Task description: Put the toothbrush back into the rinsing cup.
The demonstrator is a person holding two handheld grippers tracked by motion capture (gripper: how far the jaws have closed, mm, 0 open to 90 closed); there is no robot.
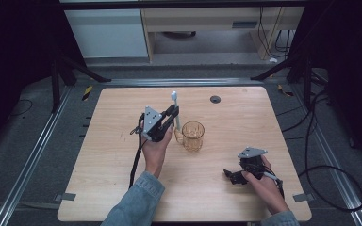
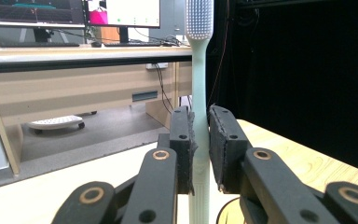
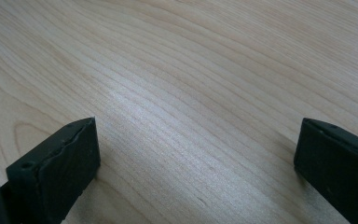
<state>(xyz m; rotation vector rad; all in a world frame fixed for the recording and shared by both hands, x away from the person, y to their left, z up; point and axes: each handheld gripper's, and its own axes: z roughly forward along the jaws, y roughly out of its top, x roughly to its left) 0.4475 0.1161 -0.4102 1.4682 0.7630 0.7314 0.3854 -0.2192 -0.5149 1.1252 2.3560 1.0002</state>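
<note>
Pale wood table (image 1: pixel 122 188): the left gripper (image 1: pixel 172 114) clamps an upright toothbrush (image 2: pixel 199 93) just beside the amber glass mug (image 1: pixel 193 136); the right gripper (image 1: pixel 233 177) rests wide apart, empty. A tilted wrist could knock the mug over.

Left tongs (image 1: pixel 173 114) raised mid-worktop, jaws clamped tight, pointing away from the person; left forearm in a denim sleeve reaches in from below. Right tongs (image 1: pixel 230 175) low at the near right, jaws wide apart, pointing left, hand wrapped round the body.
</note>
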